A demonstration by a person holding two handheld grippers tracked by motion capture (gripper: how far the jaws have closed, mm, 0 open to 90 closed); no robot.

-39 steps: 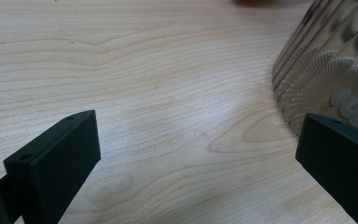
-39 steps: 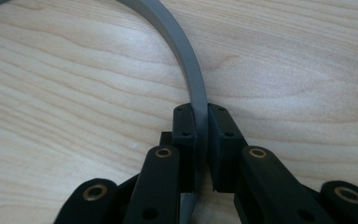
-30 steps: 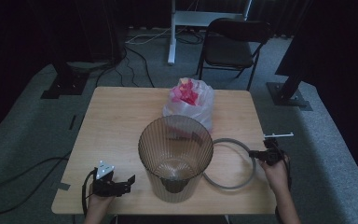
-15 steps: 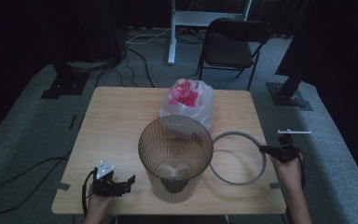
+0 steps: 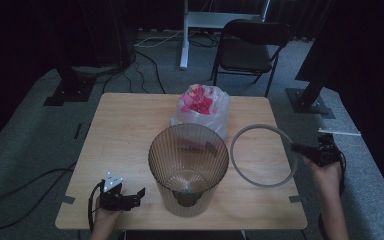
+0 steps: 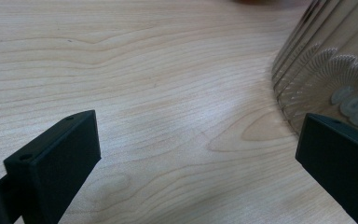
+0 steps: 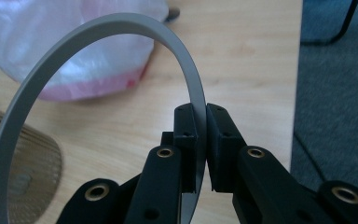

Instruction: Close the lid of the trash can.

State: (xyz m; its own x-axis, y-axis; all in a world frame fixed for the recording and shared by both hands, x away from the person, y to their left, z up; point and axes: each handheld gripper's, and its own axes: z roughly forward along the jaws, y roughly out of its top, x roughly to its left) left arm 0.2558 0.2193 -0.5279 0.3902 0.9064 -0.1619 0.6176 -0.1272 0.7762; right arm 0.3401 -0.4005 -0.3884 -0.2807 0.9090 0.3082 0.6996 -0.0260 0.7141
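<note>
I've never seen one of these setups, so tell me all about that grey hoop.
The grey ring is a thin, flat, smooth band, plastic-looking, forming an open circle. The right gripper is shut on its edge, holding it tilted above the wooden table, to the right of the ribbed translucent bin and near the plastic bag.

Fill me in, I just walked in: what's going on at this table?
A person works with two handheld grippers. The right gripper is clamped on a grey ring, held off to the right of a ribbed bin standing mid-table. The left gripper rests open on the table beside the bin, holding nothing. A plastic bag with pink contents sits behind the bin.
</note>
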